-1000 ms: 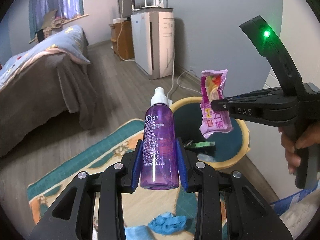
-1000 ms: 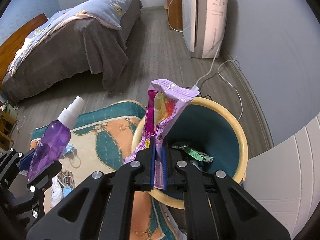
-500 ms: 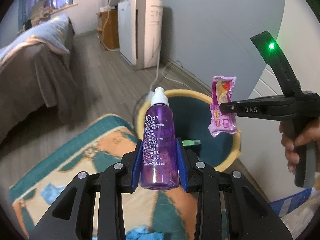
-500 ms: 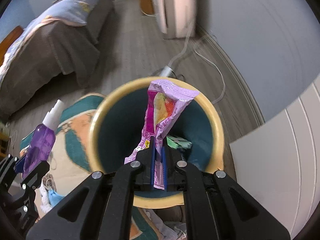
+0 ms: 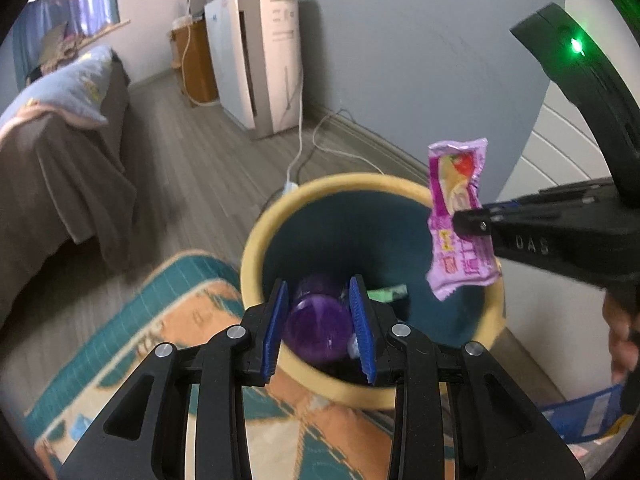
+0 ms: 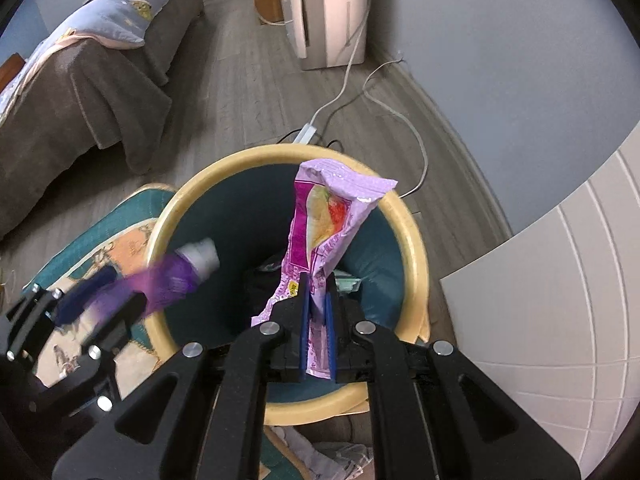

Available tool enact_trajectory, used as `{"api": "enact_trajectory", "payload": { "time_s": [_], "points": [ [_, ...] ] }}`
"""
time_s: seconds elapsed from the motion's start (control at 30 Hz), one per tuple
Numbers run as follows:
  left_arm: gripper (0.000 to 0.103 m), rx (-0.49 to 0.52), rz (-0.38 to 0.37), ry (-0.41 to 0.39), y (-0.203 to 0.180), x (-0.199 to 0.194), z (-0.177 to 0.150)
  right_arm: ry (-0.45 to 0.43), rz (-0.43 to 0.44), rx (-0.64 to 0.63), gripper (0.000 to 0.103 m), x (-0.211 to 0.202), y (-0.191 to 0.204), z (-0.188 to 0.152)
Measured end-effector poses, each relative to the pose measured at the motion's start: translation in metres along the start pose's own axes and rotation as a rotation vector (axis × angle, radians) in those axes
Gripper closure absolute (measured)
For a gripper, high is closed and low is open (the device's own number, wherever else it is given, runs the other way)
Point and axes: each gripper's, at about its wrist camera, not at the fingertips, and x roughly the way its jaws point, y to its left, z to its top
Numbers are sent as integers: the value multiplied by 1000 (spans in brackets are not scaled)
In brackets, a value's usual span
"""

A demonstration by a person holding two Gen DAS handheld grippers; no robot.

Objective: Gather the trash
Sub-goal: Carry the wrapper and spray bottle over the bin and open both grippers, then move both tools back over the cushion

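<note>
Step in hand, judged from the layout: dropping two pieces of trash into the bin (image 6: 412, 240). The left gripper (image 5: 318, 328) is closed on a purple spray bottle (image 5: 316, 332), its blue pads (image 5: 362, 332) pressing the bottle's sides, with the bottle tipped nose-down over the bin mouth. The right gripper (image 6: 316, 320) is clamped on the lower end of a pink snack wrapper (image 6: 328, 220), which stands up above the bin opening; the jaws have just eased open a touch, yet the wrapper remains between the pads (image 6: 303, 320). The next move likely calls for opening each gripper fully while the item sits inside the yellow rim, so that nothing lands on the rug (image 5: 132, 344) beside the bin. The left wrist view shows the bottle end-on, hiding its cap, and shows the right gripper from the side with the wrapper hanging over the far rim; part of a hand (image 5: 622, 332) on its handle is visible. The right wrist view shows the bottle's white cap (image 6: 200, 254) pointing into the bin, blurred, and some green trash (image 6: 346, 282) already at the bottom. A power cord (image 6: 400, 120) runs on the floor behind the bin.
</note>
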Motion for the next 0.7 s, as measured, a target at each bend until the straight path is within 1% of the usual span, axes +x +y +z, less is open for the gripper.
{"api": "enact_trajectory", "payload": {
  "time_s": [0.07,0.1,0.13,0.17,0.2,0.23,0.27,0.3,0.33,0.37,0.43,0.53,0.7],
  "points": [
    [68,-4,2,-9,2,-2,4,-6,-7,-2,84,0,-2,1],
    [63,-5,4,-13,3,-2,4,-9,-9,-6,72,0,-1,1],
    [59,-8,9,-18,4,-3,4,-11,-10,-11,63,-1,0,1],
    [49,-16,16,-22,7,-5,3,-13,-9,-17,60,-1,2,1],
    [40,-24,23,-26,8,-7,1,-14,-9,-23,55,-1,3,1],
    [35,-39,34,-32,12,-9,0,-17,-8,-30,46,-2,4,2],
    [24,-57,43,-38,17,-13,-3,-23,-8,-35,41,-3,6,2],
    [13,-71,52,-42,20,-16,-4,-31,-7,-40,31,-5,8,2],
    [10,-91,67,-48,25,-20,-7,-40,-6,-44,24,-8,9,3],
    [9,-111,78,-55,30,-25,-10,-50,-4,-46,20,-11,10,4],
    [7,-136,96,-53,40,-35,-15,-73,5,-46,6,-17,13,5],
    [7,-150,130,-61,54,-51,-22,-80,21,-35,6,-20,18,7],
    [6,-204,186,-83,83,-93,-46,-78,99,-44,6,-26,40,7]
  ]
}}
